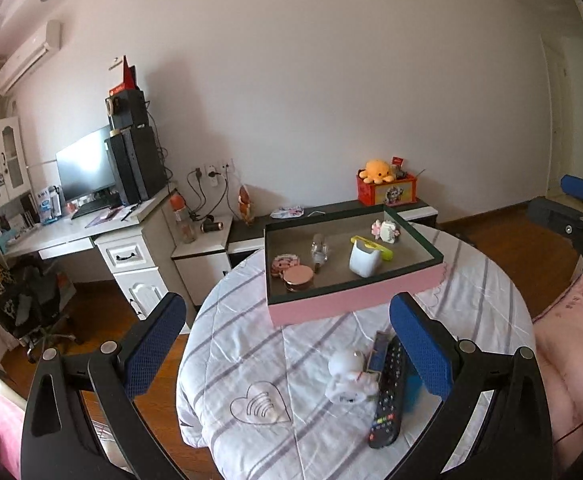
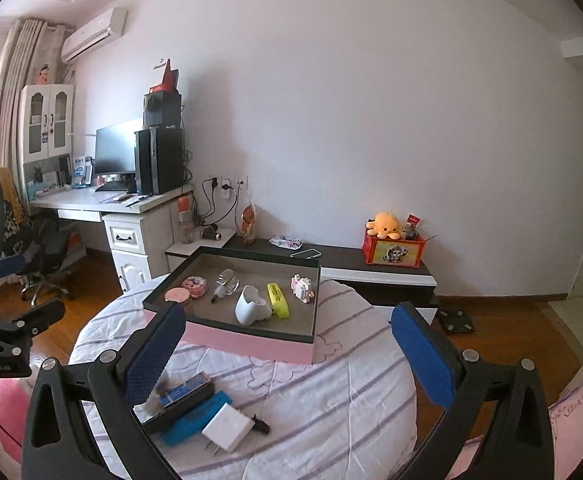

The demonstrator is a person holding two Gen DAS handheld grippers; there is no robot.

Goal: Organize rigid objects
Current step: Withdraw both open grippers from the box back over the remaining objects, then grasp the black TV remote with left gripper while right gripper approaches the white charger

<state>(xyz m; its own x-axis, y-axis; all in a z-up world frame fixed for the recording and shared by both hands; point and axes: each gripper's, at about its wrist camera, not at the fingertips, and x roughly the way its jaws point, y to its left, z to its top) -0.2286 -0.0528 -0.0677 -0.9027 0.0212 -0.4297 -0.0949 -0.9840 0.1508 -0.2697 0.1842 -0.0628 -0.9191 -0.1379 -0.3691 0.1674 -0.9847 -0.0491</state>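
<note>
- Left claw (image 1: pixel 287 354) spread wide, nothing gripped; remote (image 1: pixel 387 400) and white figurine (image 1: pixel 347 378) lie between its fingers
- Right claw (image 2: pixel 287 354) released, empty; charger (image 2: pixel 227 426) below it, tray (image 2: pixel 251 344) just ahead

Pink tray (image 1: pixel 355 304) — white cup (image 1: pixel 364 258) inside, remote (image 1: pixel 387 400) outside

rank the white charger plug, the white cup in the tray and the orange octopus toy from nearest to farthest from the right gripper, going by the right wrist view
1. White charger plug: on the striped cover, just ahead of the right gripper, low and to the left.
2. White cup: inside the pink tray, mid-table.
3. Orange octopus toy: on the red box by the far wall, to the right.
</note>
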